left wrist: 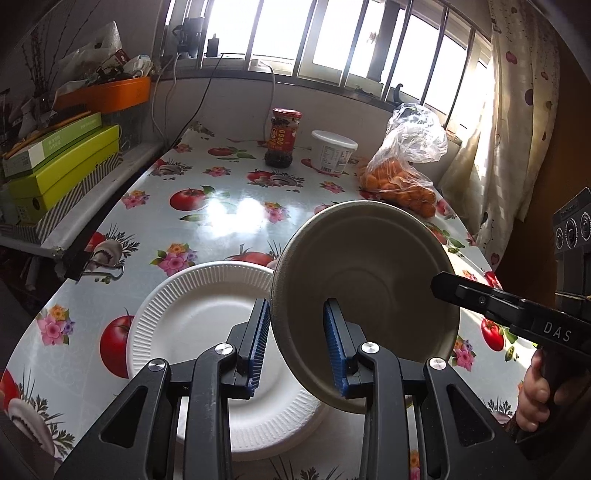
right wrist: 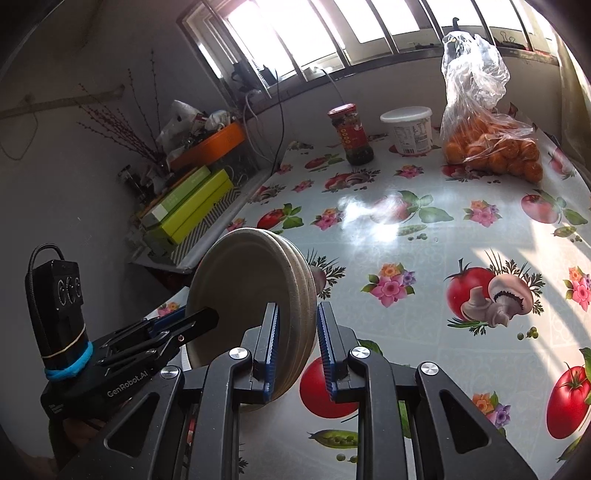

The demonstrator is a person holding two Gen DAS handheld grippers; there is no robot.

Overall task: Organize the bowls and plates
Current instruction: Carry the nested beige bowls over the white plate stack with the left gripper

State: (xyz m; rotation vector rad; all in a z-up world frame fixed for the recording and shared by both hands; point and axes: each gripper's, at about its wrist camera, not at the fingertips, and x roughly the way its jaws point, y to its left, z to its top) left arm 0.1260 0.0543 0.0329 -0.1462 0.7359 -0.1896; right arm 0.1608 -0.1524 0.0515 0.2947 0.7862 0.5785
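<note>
My left-claw camera sits low behind its own fingers, very near the tan bowl, facing across the table toward the window, the red-lidded jar straight beyond the bowl. My right-claw camera looks from the bowl's other side, equally near, toward the same window. Both share the bowl, the jar and the table.

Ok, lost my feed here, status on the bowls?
Left gripper shut on bowl stack, tilted over white plate. Right gripper straddles rim, grip unclear. Nothing blocking.
</note>
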